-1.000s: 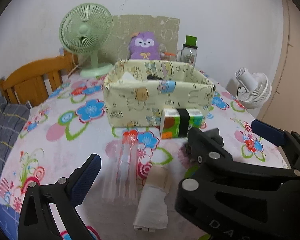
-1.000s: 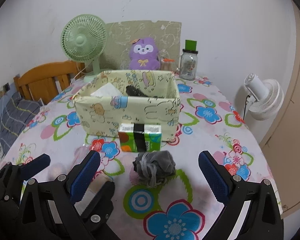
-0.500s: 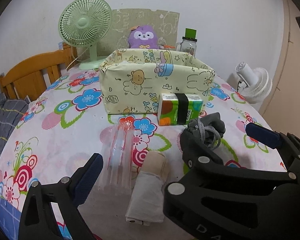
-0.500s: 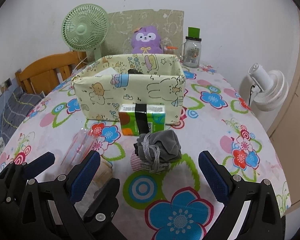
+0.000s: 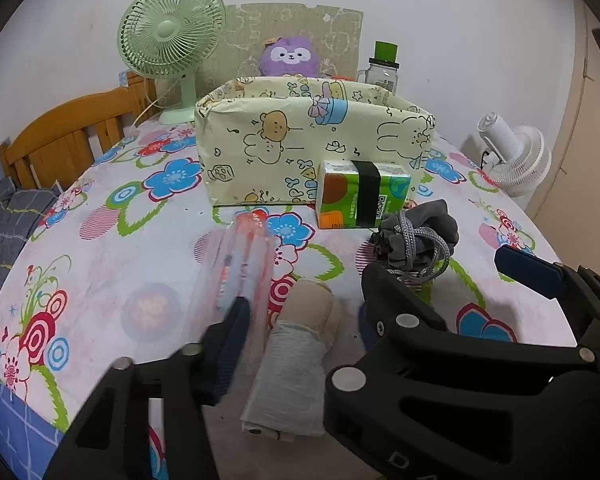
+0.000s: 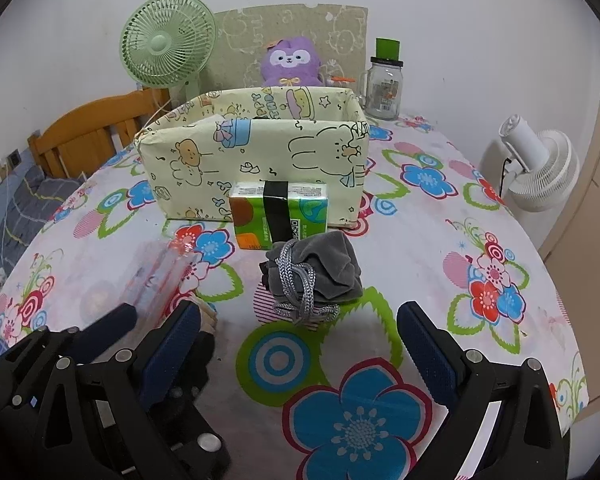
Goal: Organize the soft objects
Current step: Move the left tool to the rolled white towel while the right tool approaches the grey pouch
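Left tongs closing around rolled cloth, right tongs wide open, empty

Home: floral tablecloth, plush toy

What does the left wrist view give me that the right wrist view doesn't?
Only the left wrist view: the whole rolled beige cloth between the closing left claw, not yet squeezed. Only the right wrist view: the open right claw short of the grey drawstring pouch. Both: the pouch, tissue pack, patterned box, clear plastic packet.
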Demonstrator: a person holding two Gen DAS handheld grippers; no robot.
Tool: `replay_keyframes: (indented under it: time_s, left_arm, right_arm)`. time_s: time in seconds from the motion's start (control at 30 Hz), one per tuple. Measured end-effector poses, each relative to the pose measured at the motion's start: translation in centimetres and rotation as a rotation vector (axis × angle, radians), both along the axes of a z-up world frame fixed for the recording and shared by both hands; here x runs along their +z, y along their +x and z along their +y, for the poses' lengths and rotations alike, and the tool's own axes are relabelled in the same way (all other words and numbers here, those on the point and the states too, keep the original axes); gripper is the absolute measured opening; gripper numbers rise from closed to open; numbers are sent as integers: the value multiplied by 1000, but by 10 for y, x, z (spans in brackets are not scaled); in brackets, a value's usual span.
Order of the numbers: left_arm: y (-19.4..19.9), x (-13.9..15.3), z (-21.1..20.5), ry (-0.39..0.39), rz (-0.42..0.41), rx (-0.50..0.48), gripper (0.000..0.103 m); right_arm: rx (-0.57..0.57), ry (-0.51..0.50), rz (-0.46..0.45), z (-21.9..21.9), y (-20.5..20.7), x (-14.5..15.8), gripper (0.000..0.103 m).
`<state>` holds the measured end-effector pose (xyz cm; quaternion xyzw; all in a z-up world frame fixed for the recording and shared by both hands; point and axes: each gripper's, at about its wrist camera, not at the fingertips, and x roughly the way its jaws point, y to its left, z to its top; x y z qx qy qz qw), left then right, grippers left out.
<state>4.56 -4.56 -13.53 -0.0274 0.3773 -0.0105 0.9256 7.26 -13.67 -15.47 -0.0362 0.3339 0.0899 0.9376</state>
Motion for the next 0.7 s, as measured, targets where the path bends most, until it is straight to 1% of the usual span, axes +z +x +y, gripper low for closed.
replay_keyframes:
  time_s: [0.07,0.13,0.23,0.3,0.37,0.5,0.7]
  left_arm:
    - [1,-1,0,-3,8,-6,44]
    - [1,-2,-1,-3,8,-10,37]
    - [5,-6,-1,-25,31,-25,27]
    - [9,-12,0,-44,62,-30,25]
    - [9,-12,-1,-36,55,-33,24]
    - [10,-12,-1,-48,55,-32,20]
    - [17,-10,-2,-49,50,-35,16]
  right_arm:
    - [-1,-2,4,0,1,-1,100]
    - [1,2,8,-1,1,-2,100]
    - [-6,-4,10,-1,2,-3,100]
    - [-18,-9,17,-3,5,-4,100]
    - [-19,-6,23,-4,7,-5,100]
    - [-11,-13,20,-2,8,-6,100]
    - [-15,-6,23,-4,16,-5,100]
